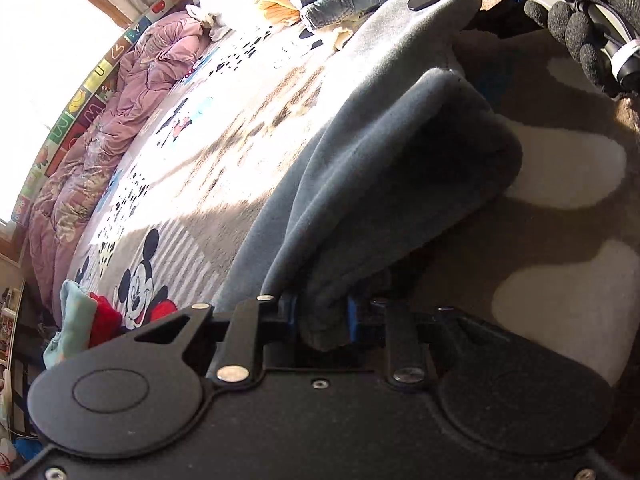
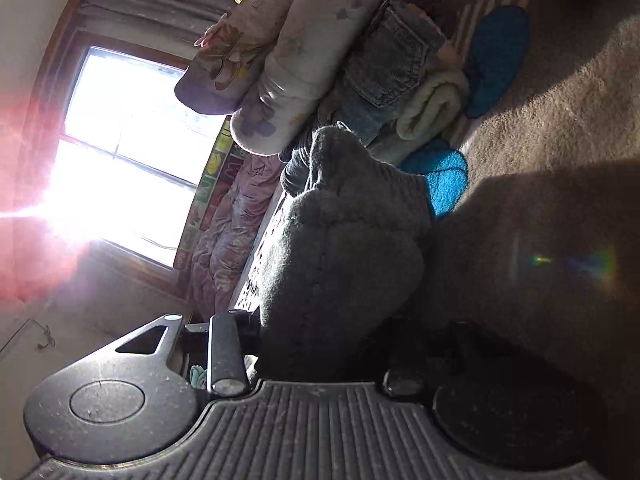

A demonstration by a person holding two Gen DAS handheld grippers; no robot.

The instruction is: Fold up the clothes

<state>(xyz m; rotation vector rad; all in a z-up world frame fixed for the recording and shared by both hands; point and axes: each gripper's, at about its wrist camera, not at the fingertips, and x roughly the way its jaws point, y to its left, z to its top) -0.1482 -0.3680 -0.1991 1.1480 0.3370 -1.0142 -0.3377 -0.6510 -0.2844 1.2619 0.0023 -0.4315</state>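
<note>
Left wrist view: my left gripper (image 1: 322, 314) clenches one end of the grey fleece (image 1: 380, 184). My right gripper (image 2: 320, 344) grasps the other end, so the cloth hangs taut over the bed (image 1: 192, 184) for folding.

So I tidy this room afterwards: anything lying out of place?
Yes. A small heap of mint and red clothes lies unfolded at the carpet's edge, apart from the folded stack. A crumpled mauve quilt is bunched below the window.

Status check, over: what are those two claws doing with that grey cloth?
Left gripper shut on grey fleece. Right gripper shut on its other end. Nothing in the way; folded pile beyond.
</note>
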